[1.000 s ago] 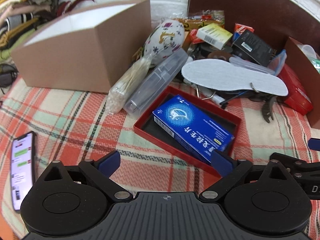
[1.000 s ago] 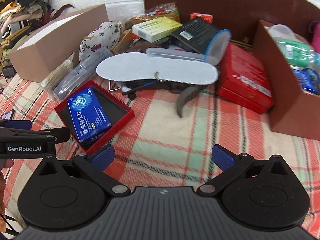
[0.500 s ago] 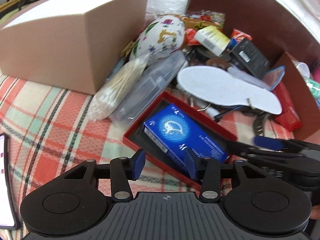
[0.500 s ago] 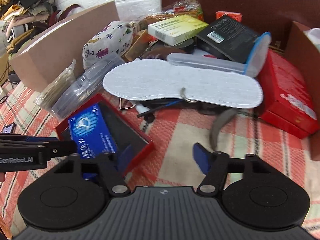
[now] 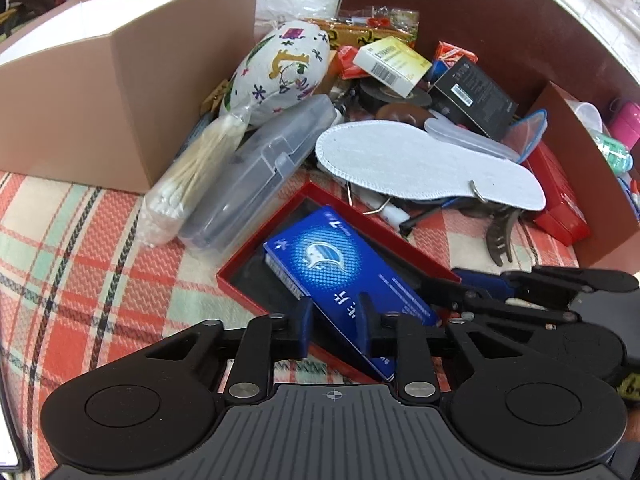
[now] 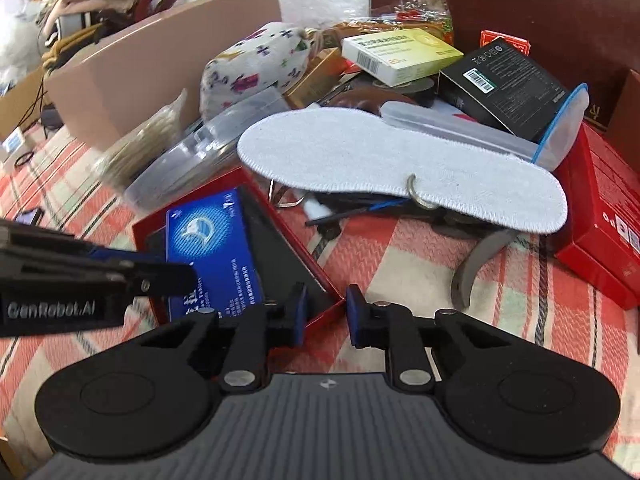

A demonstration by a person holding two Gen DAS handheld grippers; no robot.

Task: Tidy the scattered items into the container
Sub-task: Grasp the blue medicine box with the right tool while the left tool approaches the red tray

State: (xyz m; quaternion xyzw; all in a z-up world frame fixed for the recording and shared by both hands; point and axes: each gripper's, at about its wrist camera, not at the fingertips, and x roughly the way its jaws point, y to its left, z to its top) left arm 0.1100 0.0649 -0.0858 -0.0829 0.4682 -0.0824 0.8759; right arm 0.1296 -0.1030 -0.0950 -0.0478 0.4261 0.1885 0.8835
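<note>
Both tools have closed in over the last second. The left tool (image 5: 334,320) now pinches the near end of the blue box (image 5: 340,268) lying in the red tray (image 5: 256,292); the right tool (image 6: 326,312) has narrowed onto the tray's near corner (contact unclear). A lift toward the brown container (image 5: 584,184) looks imminent.

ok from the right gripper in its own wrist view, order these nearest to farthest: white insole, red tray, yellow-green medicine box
1. red tray: its near corner sits between the tips of the right gripper.
2. white insole: mid-scene, ahead and slightly right.
3. yellow-green medicine box: at the back, on top of the pile.
</note>
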